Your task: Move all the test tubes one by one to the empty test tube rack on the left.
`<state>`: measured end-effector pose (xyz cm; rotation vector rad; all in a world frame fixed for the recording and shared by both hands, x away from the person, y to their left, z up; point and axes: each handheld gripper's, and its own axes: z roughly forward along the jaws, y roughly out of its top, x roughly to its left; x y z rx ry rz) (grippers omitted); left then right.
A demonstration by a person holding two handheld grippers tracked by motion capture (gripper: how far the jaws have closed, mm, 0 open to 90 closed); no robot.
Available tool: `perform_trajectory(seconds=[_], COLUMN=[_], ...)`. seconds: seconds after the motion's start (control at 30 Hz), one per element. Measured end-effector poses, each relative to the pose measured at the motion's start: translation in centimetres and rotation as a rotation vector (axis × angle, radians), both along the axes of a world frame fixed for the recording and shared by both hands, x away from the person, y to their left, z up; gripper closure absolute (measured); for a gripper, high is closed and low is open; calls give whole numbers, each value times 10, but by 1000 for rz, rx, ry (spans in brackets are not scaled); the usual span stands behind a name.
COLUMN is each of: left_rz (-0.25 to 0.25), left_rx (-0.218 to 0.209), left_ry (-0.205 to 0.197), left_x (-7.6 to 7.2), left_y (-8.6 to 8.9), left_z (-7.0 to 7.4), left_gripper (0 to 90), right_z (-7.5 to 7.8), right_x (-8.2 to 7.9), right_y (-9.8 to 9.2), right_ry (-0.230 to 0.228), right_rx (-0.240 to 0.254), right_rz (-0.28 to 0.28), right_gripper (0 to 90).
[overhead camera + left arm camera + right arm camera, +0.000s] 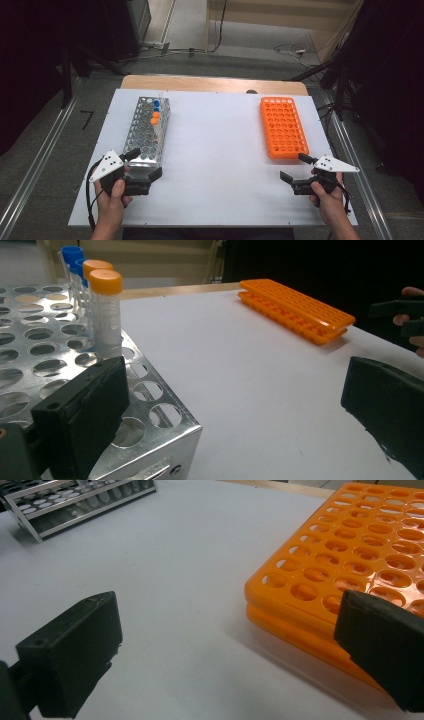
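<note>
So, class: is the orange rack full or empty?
Empty: every visible hole of the orange rack is bare; the capped tubes stand in the metal rack.

Left gripper (pixel 148 166) and right gripper (pixel 294 168) agape

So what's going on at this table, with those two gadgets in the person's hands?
A person holds a pair of black tongs in each hand over a white table top. The left tongs stand open beside the near end of a shiny metal tube rack, which holds four capped tubes: two orange-capped tubes and two blue-capped tubes at its far end. The right tongs, also open and holding nothing, sit just short of an orange plastic rack whose holes look empty.
</note>
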<state>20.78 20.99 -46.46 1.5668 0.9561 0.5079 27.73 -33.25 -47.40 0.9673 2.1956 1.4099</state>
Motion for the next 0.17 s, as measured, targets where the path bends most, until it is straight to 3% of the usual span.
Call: perform_trajectory(seconds=[0.17], left_rz=[-3], left_rx=[2], left_ry=[-3], left_x=[0], left_y=[1], left_z=[0], left_gripper=[0], right_z=[-3], right_x=[2], right_y=[-1], right_ry=[7], right_rx=[-6], right_rz=[6], right_gripper=[0])
